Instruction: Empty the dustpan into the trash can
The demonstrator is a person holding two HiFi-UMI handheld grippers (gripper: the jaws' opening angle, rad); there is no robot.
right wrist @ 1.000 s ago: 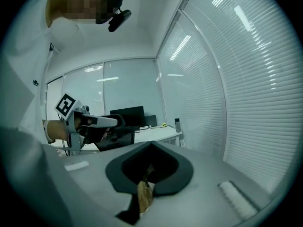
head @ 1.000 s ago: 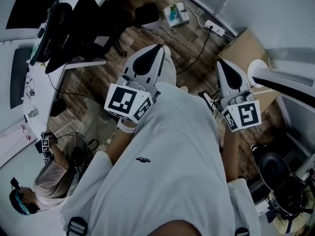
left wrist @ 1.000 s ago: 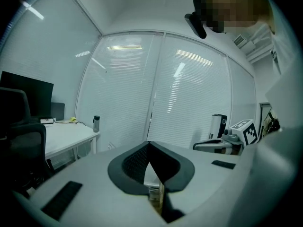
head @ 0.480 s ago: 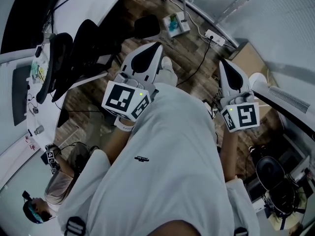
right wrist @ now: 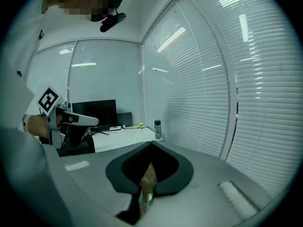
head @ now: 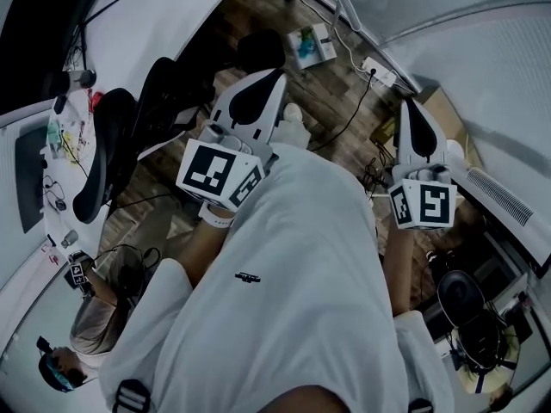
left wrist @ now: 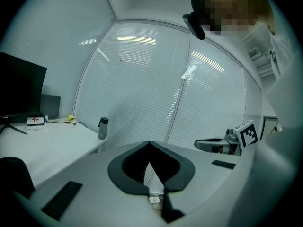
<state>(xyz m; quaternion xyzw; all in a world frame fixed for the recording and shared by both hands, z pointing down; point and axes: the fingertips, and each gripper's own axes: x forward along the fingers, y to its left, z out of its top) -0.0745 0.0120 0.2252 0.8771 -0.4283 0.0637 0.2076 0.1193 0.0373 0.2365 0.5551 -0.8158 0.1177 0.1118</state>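
I cannot make out a dustpan or a trash can in any view. In the head view my left gripper [head: 278, 76] and my right gripper [head: 404, 103] are held out in front of a white shirt, over the wood floor [head: 331, 114]. Both are shut with nothing between the jaws. The left gripper view shows its jaws [left wrist: 149, 143] closed tip to tip, aimed at window blinds [left wrist: 142, 89]. In the right gripper view the jaws [right wrist: 151, 144] are closed too, pointing at a desk corner with a bottle [right wrist: 157, 128].
Black office chairs [head: 129, 136] stand by a white desk [head: 164, 15] at the left. Cables and a power strip [head: 379, 73] lie on the floor ahead, a cardboard box [head: 443, 110] beyond. A dark round object [head: 461, 295] sits at the lower right. A person [head: 86, 325] sits at the lower left.
The whole view has swung: chairs and desk have slid down and left in the head view, and both grippers have travelled sideways with it. Both stay shut and empty.
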